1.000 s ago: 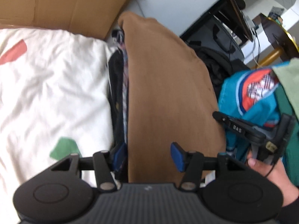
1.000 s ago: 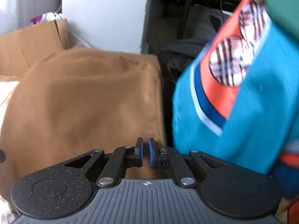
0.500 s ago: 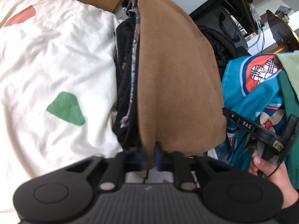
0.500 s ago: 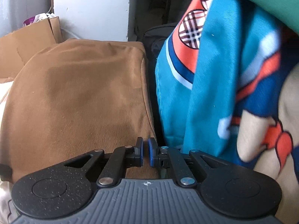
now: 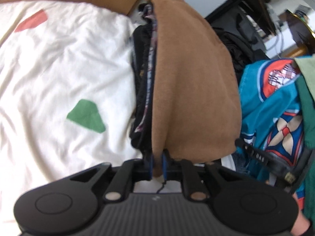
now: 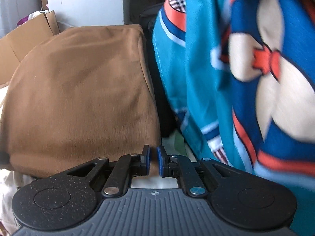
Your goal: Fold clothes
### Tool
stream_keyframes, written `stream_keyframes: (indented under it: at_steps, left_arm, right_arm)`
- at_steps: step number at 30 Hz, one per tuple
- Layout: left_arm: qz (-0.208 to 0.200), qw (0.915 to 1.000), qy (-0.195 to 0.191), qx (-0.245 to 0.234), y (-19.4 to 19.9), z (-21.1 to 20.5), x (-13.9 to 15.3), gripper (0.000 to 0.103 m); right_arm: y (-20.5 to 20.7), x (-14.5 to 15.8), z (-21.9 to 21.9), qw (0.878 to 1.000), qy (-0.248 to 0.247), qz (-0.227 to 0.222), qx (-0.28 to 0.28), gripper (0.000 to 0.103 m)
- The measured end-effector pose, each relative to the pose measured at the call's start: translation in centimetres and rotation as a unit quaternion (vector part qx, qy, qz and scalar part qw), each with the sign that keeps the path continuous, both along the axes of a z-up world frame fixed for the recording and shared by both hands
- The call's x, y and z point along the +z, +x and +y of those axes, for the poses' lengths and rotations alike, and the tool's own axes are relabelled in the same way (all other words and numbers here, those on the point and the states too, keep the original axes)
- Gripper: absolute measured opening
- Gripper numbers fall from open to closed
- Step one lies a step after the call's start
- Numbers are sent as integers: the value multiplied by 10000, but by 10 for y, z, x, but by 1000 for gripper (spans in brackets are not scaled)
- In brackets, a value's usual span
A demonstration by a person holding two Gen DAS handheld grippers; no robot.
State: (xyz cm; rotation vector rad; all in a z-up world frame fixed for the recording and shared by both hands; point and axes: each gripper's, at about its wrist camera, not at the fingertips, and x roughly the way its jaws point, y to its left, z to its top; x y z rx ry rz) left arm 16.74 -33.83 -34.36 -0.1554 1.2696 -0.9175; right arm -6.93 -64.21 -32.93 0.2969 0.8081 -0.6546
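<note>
Brown garment (image 5: pixel 193 90) in left hand-held gripper (image 5: pixel 157 165)

The only lettering I can make out is a small white mark, seen upside down and seeming to read "DAS", on the black arm of the right gripper (image 5: pixel 261 156) in the left wrist view. Nothing else is legible.
</note>
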Motion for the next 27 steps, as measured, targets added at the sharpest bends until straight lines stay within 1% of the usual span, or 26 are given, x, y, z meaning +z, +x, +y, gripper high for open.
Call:
stream_keyframes:
  at_steps: [2, 3, 4, 5, 6, 7, 8, 9, 10, 11, 13, 14, 16, 18, 19, 21, 24, 27]
  left_arm:
    - [-3, 9999, 103, 15, -1, 4, 6, 18]
    - [-19, 9999, 156, -5, -3, 6, 9, 23]
    - [-35, 9998, 209, -26, -4, 9, 13, 37]
    - [-52, 9996, 262, -46, -5, 11, 17, 52]
    - [-102, 9994, 331, -46, -7, 13, 22, 58]
    - [-173, 9990, 408, -34, -8, 16, 27, 64]
    - [-230, 9986, 474, -45, -10, 17, 33, 66]
    - [-271, 9982, 535, -53, -11, 19, 37, 73]
    - [-309, 9977, 598, -51, -12, 21, 42, 78]
    - [-347, 9972, 661, -49, -13, 22, 47, 82]
    - [-324, 9971, 689, -34, -12, 29, 57, 89]
    - [-312, 9969, 716, -22, -11, 31, 61, 91]
    - [-352, 9959, 838, -24, -10, 31, 72, 91]
    - [-427, 9951, 895, -43, -11, 37, 86, 92]
    - [-464, 9947, 915, -44, -12, 39, 93, 94]
    - [-529, 9938, 981, -34, -13, 43, 109, 98]
    - [-611, 9925, 1063, 25, -13, 51, 131, 100]
    - [-641, 9911, 1154, 160, -13, 62, 153, 102]
  right_arm:
    - [-6, 2, 5, 9999, 78, -36, -62, 15]
    - [-9, 3, 7, 9999, 118, -57, -83, 18]
    - [-12, 5, 9, 9998, 157, -78, -95, 30]
    - [-14, 6, 11, 9997, 192, -97, -107, 37]
    - [-16, 8, 13, 9996, 235, -107, -130, 42]
    - [-19, 10, 14, 9993, 307, -114, -172, 42]
    - [-21, 13, 16, 9990, 379, -120, -213, 43]
    - [-23, 16, 18, 9986, 448, -139, -262, 44]
    - [-25, 20, 19, 9980, 511, -178, -324, 50]
    - [-27, 24, 21, 9974, 574, -217, -387, 53]
    - [-31, 32, 25, 9958, 700, -296, -512, 65]
    - [-31, 36, 28, 9953, 733, -293, -560, 69]
    - [-26, 42, 35, 9962, 658, -112, -560, 84]
    - [-23, 51, 41, 9960, 718, -92, -528, 91]
    - [-22, 56, 44, 9954, 803, -97, -504, 94]
    - [-17, 66, 47, 9949, 887, -43, -473, 96]
    - [-12, 82, 53, 9937, 1016, -49, -476, 97]
    - [-6, 97, 57, 9901, 1313, -10, -498, 97]
